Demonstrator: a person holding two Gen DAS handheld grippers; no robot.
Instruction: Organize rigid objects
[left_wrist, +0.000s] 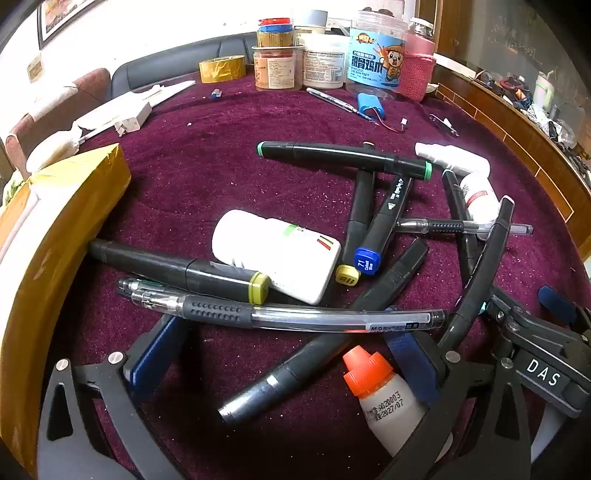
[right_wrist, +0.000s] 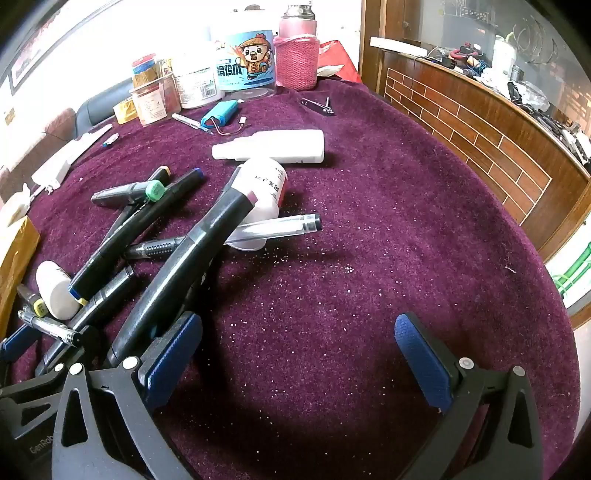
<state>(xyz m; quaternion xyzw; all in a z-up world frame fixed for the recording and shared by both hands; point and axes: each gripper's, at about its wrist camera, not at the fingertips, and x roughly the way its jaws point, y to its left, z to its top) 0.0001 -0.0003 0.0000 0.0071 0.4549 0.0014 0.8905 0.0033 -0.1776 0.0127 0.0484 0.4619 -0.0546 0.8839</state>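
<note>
A pile of black markers, clear gel pens and small white bottles lies on the purple cloth. In the left wrist view my left gripper (left_wrist: 288, 354) is open around a clear gel pen (left_wrist: 295, 314), a black marker (left_wrist: 325, 354) and an orange-capped bottle (left_wrist: 380, 387). A white pill bottle (left_wrist: 277, 254) and a green-ended marker (left_wrist: 343, 157) lie beyond. In the right wrist view my right gripper (right_wrist: 299, 354) is open and empty over bare cloth; a black marker (right_wrist: 192, 251) leans by its left finger (right_wrist: 173, 354). A white spray bottle (right_wrist: 273, 146) lies further back.
A gold-wrapped box (left_wrist: 55, 229) stands at the left. Jars, a pink-sleeved bottle (right_wrist: 295, 55), tape roll (left_wrist: 221, 68), blue battery pack (right_wrist: 219, 112) and nail clipper (right_wrist: 317, 105) sit at the table's far edge. A wooden counter (right_wrist: 480, 122) curves along the right.
</note>
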